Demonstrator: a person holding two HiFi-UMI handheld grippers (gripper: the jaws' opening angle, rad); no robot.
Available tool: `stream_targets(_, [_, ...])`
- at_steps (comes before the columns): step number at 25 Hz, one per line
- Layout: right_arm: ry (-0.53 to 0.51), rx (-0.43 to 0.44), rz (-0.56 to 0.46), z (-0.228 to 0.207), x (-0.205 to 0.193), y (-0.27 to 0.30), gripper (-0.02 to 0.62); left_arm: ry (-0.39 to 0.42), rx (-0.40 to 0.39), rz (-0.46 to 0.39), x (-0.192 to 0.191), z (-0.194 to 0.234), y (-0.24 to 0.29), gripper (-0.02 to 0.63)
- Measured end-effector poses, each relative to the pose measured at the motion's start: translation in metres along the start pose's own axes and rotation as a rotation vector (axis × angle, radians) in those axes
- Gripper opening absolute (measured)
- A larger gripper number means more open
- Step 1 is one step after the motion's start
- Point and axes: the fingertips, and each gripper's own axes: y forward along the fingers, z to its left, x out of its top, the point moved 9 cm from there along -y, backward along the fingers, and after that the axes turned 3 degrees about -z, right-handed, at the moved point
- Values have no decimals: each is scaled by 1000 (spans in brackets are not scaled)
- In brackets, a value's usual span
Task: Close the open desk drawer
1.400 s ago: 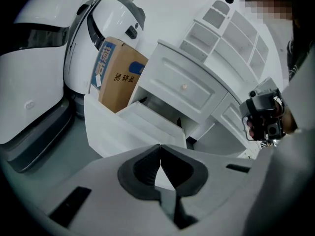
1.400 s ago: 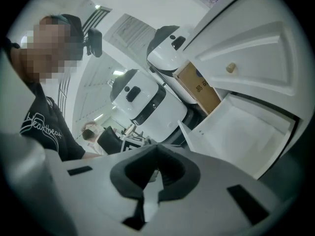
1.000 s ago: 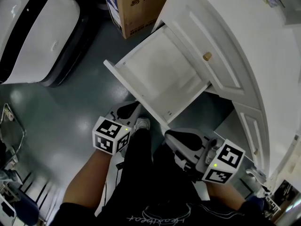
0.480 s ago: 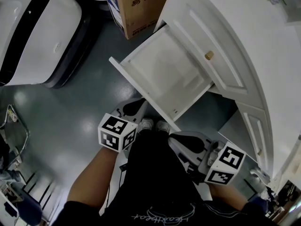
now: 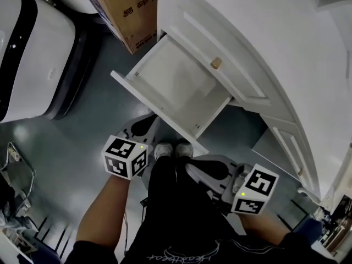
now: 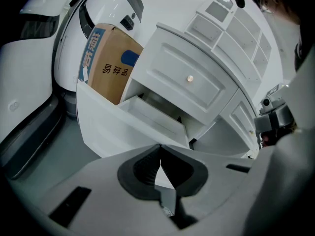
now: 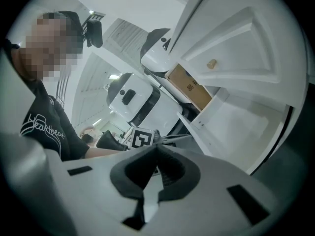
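The white desk (image 5: 264,43) has one drawer (image 5: 176,84) pulled well out, and its inside looks bare. The drawer's front panel (image 5: 157,114) faces me and also fills the middle left of the left gripper view (image 6: 113,129). My left gripper (image 5: 144,126) is shut and holds nothing, just short of that panel; I cannot tell if it touches. My right gripper (image 5: 209,168) is also shut and holds nothing, lower and to the right of the drawer's near corner. The right gripper view shows the drawer (image 7: 246,127) from the side, under a closed drawer with a wooden knob (image 7: 211,64).
A cardboard box (image 5: 129,15) stands on the floor by the drawer's far side. A large white and black machine (image 5: 33,54) fills the left. My shoes (image 5: 170,149) are right below the drawer front. A metal frame (image 5: 11,164) sits at the lower left.
The picture has slid, so the drawer now lies further left. The drawer looks as far open as before. Both grippers have stayed shut near its front.
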Motion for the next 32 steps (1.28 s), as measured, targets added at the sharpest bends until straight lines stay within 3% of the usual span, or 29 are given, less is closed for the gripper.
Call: stream_targets(32, [-79, 12, -16, -42, 9, -49, 6, 52, 27, -36, 58, -21, 95, 5])
